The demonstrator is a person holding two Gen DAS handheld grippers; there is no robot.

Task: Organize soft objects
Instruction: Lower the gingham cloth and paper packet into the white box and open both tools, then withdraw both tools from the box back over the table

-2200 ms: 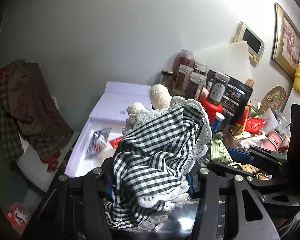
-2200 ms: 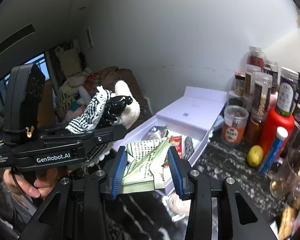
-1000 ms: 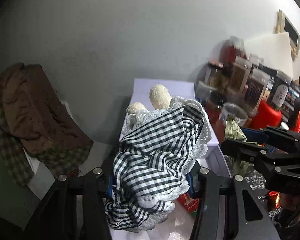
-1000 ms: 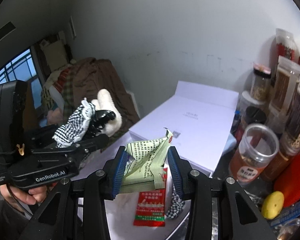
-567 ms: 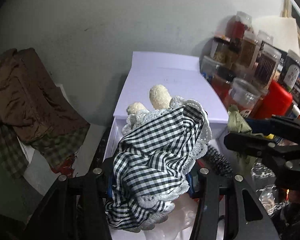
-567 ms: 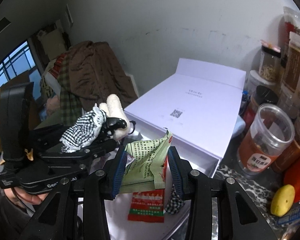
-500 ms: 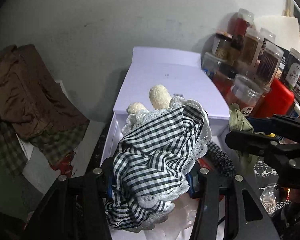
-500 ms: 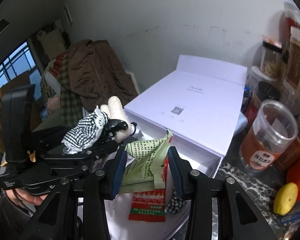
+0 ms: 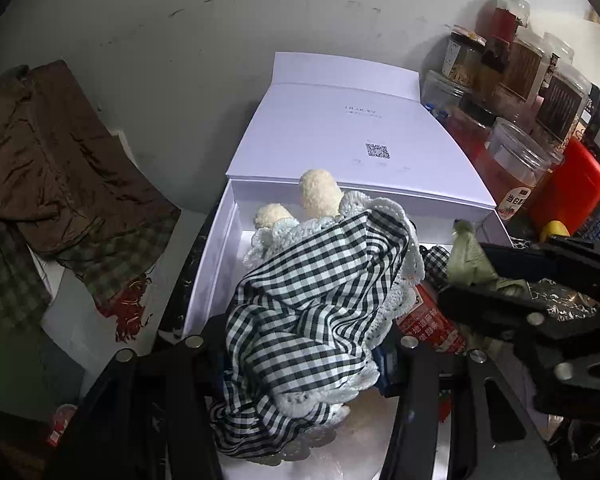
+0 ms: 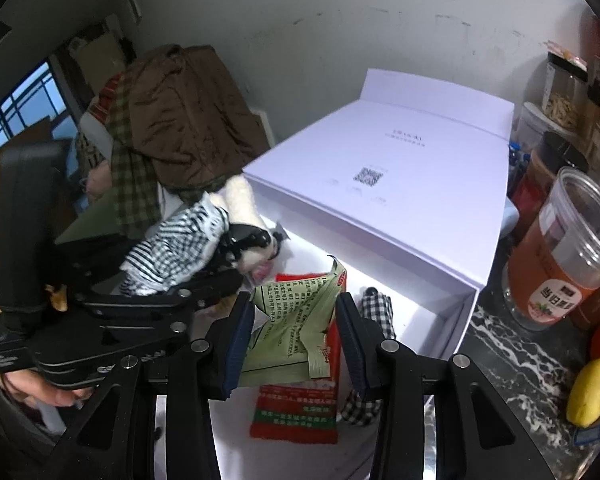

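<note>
Against the grey wall, both loads are being lowered over the open white cardboard box [image 10: 452, 320]: the black-and-white gingham plush toy [image 9: 312, 300] clenched in the left tool [image 9: 300, 360], the crumpled green paper sachet [image 10: 296, 328] in the right tool [image 10: 296, 340], so release seems near.

Each camera rides its own gripper, looking forward and steeply down along the fingers from close above the open white box [image 9: 216, 280]. The left wrist view faces the box lid [image 9: 352, 148] and wall; the right wrist view looks from just beside it. Both share the box, its lid, the jars [image 10: 560, 256] and the brown jacket [image 10: 180, 112].
</note>
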